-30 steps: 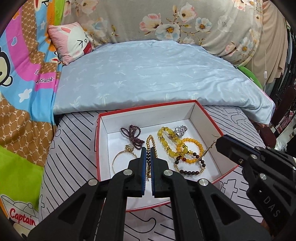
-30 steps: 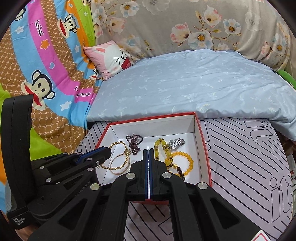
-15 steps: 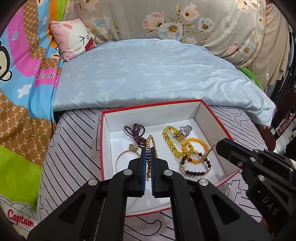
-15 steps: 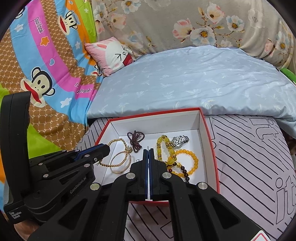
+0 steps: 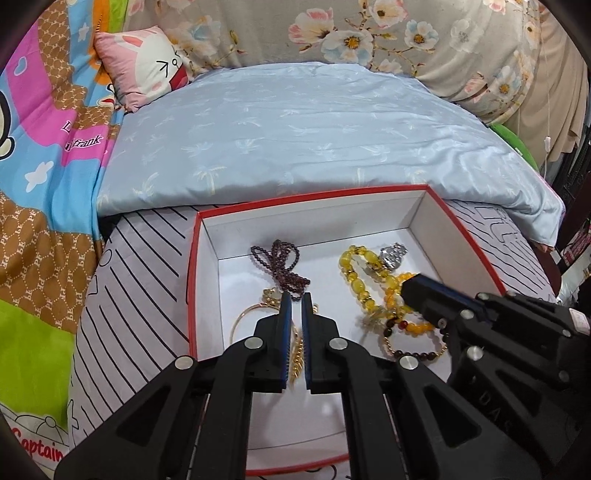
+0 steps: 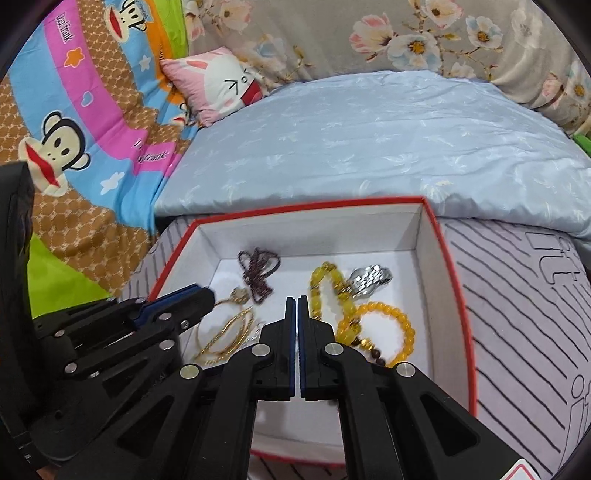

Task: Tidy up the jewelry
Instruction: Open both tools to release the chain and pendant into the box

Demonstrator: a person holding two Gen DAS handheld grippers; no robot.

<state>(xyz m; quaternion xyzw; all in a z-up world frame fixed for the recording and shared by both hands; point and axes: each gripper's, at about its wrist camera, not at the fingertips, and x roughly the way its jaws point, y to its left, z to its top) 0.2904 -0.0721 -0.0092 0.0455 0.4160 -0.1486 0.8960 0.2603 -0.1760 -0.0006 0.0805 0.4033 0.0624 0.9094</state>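
Note:
A red-rimmed white box (image 5: 207, 280) (image 6: 454, 295) holds the jewelry: a dark maroon bead string (image 5: 282, 264) (image 6: 256, 271), gold bangles with a gold bead chain (image 5: 255, 314) (image 6: 225, 332), yellow bead bracelets (image 5: 356, 277) (image 6: 384, 325), a dark bead bracelet (image 5: 413, 352) and a silver watch (image 5: 393, 254) (image 6: 369, 278). My left gripper (image 5: 295, 297) hovers over the box's near left part, fingers nearly together with a thin gap, holding nothing. My right gripper (image 6: 296, 301) is shut and empty over the box's middle.
The box rests on a grey striped cushion (image 5: 140, 295) (image 6: 524, 314). Behind it lies a light blue quilt (image 5: 314, 129), a pink rabbit pillow (image 5: 147, 66) and a floral cover (image 5: 369, 29). A cartoon monkey blanket (image 6: 74, 129) is at left.
Both grippers have moved forward and down toward the box, which now looks larger and closer. The jewelry has not moved.

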